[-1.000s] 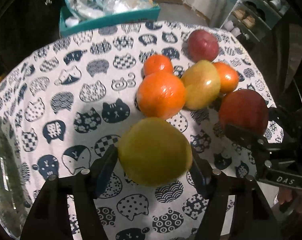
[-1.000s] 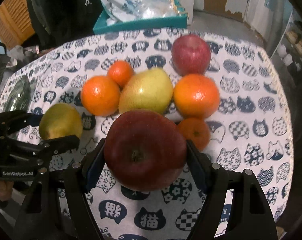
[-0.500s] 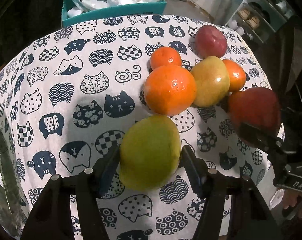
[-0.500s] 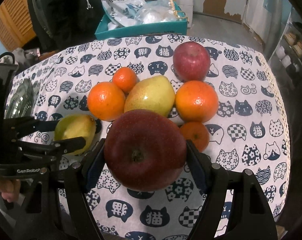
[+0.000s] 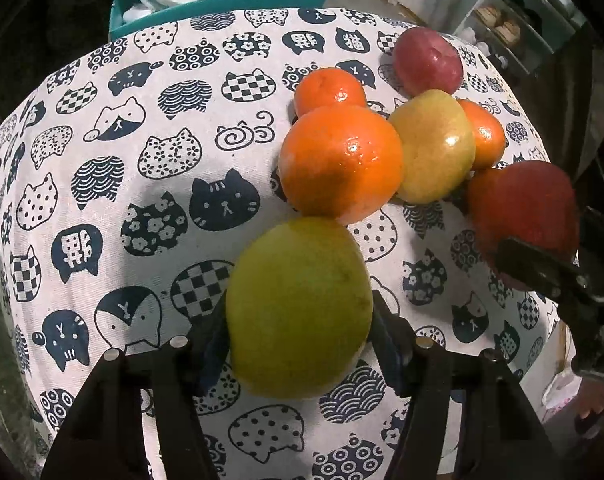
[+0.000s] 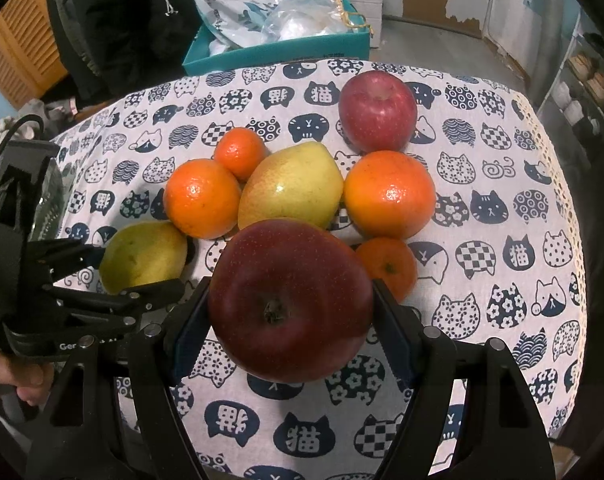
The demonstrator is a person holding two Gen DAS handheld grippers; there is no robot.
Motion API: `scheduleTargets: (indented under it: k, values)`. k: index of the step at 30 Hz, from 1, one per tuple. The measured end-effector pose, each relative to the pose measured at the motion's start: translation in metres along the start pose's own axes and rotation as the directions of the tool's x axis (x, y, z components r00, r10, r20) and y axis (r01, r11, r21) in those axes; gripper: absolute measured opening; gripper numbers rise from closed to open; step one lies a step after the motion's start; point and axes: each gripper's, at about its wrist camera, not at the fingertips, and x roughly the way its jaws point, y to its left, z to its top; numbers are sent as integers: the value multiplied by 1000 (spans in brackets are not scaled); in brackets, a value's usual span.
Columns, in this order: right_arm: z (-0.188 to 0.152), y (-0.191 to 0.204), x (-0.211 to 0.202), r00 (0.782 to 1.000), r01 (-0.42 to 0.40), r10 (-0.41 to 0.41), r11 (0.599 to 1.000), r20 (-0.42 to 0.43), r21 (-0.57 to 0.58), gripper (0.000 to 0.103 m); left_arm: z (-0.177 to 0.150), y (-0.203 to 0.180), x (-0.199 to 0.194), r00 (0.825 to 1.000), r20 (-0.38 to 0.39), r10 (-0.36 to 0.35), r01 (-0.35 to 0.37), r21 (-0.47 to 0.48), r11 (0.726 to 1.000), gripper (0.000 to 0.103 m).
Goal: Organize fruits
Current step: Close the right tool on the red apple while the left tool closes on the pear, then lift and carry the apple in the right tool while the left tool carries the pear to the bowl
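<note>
Cat-print cloth covers the table, with both grippers at its near edge. Nearest in the right wrist view, the right gripper has its fingers pinching a dark red apple, one pad on each flank. To its left, the left gripper has its fingers clamped on a green pear, which sits just in front of a big orange. Behind the held fruit lies the cluster: a yellow pear in the middle, that big orange against its left side, another orange on its right, and a small tangerine just beside the dark apple. Farther back sit a second tangerine and a red apple. Beyond the table's far edge stands a teal box stuffed with plastic bags.
</note>
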Motion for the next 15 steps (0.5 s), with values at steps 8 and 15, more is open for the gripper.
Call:
scheduleTargets:
  k: [8, 15]
  values:
    - [7, 4, -12, 999, 13, -13, 1000, 45, -14, 76, -9, 2, -19, 999, 38, 4, -5, 12, 1000, 64]
    - [15, 14, -32, 995, 14, -11, 999, 100, -30, 76, -11, 0, -55, 993, 119, -5, 1, 27, 1000, 64]
